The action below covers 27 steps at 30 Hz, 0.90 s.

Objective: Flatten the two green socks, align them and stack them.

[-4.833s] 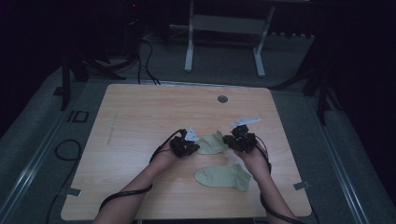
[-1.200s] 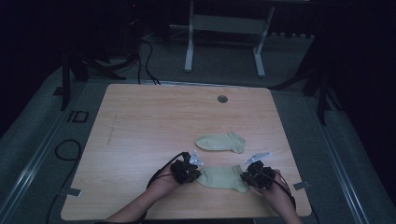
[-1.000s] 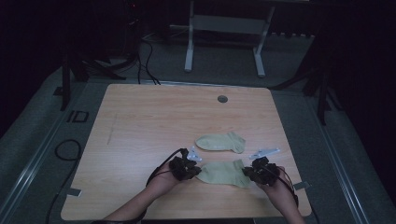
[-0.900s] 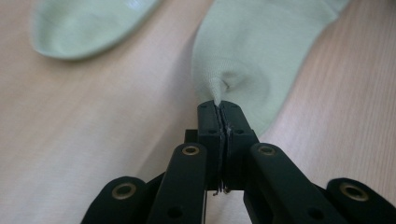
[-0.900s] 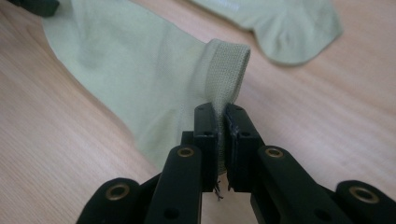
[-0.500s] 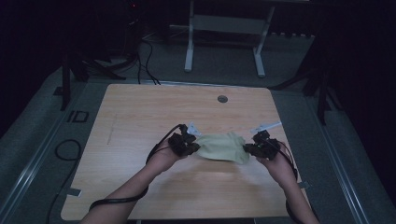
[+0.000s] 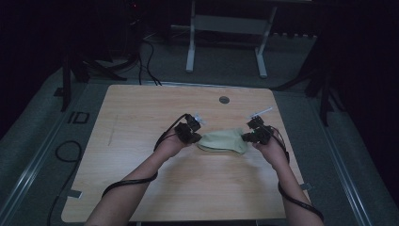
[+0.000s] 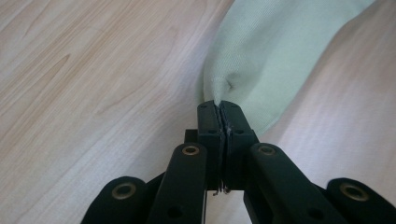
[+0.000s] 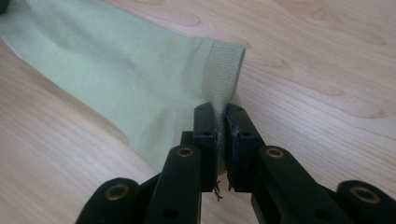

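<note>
Pale green knit sock (image 7: 222, 141), ribbed cuff, between two clamped grippers.

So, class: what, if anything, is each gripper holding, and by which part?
Both hold the pale green sock: the left gripper pinches its smooth end, the right gripper its ribbed cuff edge.

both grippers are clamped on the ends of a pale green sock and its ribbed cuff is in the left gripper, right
Not quite. Both grippers are shut on the pale green sock, but the ribbed cuff is in the right gripper, as the right gripper view shows. The left gripper pinches plain, unribbed fabric at the other end, seen in the left gripper view.
</note>
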Each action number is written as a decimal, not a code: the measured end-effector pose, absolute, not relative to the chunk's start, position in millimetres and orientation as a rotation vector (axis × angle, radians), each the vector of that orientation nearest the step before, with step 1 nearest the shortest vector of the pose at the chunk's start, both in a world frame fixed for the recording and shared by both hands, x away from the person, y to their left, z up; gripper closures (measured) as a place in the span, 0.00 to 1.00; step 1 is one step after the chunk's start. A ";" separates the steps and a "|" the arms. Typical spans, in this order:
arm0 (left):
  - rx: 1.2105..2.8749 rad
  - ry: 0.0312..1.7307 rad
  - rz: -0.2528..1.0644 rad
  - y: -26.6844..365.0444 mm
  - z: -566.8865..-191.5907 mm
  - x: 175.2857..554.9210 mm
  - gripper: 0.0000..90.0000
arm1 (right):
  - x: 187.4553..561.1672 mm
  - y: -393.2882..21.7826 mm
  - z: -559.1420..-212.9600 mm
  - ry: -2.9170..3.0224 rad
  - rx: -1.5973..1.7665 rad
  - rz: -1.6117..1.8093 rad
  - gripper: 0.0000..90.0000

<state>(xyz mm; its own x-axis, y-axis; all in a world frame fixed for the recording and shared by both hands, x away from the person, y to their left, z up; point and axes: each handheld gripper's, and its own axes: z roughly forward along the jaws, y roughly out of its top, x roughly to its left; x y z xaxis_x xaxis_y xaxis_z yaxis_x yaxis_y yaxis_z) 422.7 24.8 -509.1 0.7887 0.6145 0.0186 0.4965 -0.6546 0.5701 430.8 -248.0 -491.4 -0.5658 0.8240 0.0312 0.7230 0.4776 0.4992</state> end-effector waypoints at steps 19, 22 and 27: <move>2.445 0.864 0.190 21.9 -524.5 432.0 0.97 | 450.6 -248.2 -524.1 2.571 1.412 0.594 0.90; 2.457 0.858 0.199 20.9 -522.7 430.6 0.97 | 450.7 -248.9 -525.7 2.562 1.418 0.585 0.84; 2.497 0.854 0.153 17.9 -533.0 432.3 0.70 | 449.8 -250.3 -527.2 2.560 1.424 0.574 0.68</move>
